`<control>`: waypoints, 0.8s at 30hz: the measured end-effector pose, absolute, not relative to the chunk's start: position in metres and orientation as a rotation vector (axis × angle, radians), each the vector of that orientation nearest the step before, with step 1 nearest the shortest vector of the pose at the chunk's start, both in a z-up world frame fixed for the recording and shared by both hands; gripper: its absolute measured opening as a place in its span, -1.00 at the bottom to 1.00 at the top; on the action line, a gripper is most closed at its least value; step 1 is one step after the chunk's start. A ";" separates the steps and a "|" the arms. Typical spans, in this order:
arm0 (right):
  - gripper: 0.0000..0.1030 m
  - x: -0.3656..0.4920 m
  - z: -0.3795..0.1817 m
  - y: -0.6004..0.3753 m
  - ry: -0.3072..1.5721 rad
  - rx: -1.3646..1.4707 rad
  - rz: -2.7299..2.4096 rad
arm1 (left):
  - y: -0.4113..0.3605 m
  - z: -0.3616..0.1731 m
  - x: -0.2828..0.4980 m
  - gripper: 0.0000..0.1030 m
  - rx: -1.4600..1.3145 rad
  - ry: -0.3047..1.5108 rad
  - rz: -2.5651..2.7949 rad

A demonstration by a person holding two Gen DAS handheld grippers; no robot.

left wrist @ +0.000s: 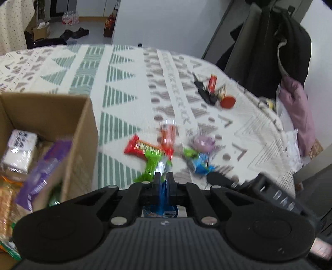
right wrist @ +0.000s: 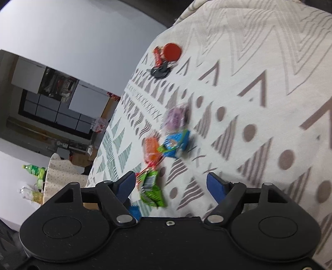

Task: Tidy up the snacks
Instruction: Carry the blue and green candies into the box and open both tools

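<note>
Each hand-held gripper, the left hand-held gripper (left wrist: 164, 176) and the right hand-held gripper (right wrist: 170, 184), is matte black plastic with two round discs at the sides, angled link bars pinned by silver rivets, and blue-padded fingers (right wrist: 215, 185), the left body ribbed on top, the right bearing one small central screw.

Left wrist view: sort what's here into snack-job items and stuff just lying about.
Job items:
- cardboard box, partly filled
- blue packet held in left gripper
- green packet
- red bar
- orange packet
- purple sweet
- right gripper, open

Lying about:
- dark coat hanging
- shoes on floor
- water bottles
</note>
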State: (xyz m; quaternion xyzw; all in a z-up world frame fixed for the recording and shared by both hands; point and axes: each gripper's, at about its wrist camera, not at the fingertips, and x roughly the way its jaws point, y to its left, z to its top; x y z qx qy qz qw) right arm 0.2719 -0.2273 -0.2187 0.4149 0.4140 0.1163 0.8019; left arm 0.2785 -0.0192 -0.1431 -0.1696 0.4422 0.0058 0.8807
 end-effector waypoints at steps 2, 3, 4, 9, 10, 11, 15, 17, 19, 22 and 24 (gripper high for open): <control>0.46 0.274 -0.217 -0.219 0.891 0.878 0.265 | -0.014 -0.134 0.280 -0.94 -0.360 0.897 0.021; 0.46 0.275 -0.217 -0.215 0.895 0.872 0.270 | -0.011 -0.129 0.281 -0.94 -0.362 0.884 0.025; 0.46 0.277 -0.217 -0.212 0.899 0.866 0.274 | -0.008 -0.126 0.282 -0.94 -0.363 0.873 0.028; 0.46 0.284 -0.218 -0.191 0.919 0.810 0.291 | 0.005 -0.113 0.288 -0.94 -0.374 0.834 0.048; 0.46 0.286 -0.218 -0.186 0.923 0.796 0.295 | 0.008 -0.112 0.289 -0.94 -0.377 0.829 0.052; 0.46 0.288 -0.218 -0.181 0.928 0.782 0.300 | 0.011 -0.110 0.291 -0.94 -0.380 0.823 0.058; 0.46 0.296 -0.220 -0.167 0.941 0.743 0.312 | 0.019 -0.111 0.295 -0.94 -0.387 0.815 0.063; 0.36 0.298 -0.221 -0.162 0.939 0.718 0.313 | 0.021 -0.113 0.298 -0.94 -0.387 0.818 0.065; -0.06 0.300 -0.222 -0.159 0.950 0.692 0.317 | 0.022 -0.116 0.299 -0.94 -0.391 0.824 0.067; -0.53 0.298 -0.226 -0.161 0.968 0.714 0.332 | 0.023 -0.120 0.301 -0.94 -0.395 0.833 0.067; -0.56 0.293 -0.224 -0.164 0.952 0.710 0.332 | 0.023 -0.121 0.301 -0.94 -0.397 0.835 0.063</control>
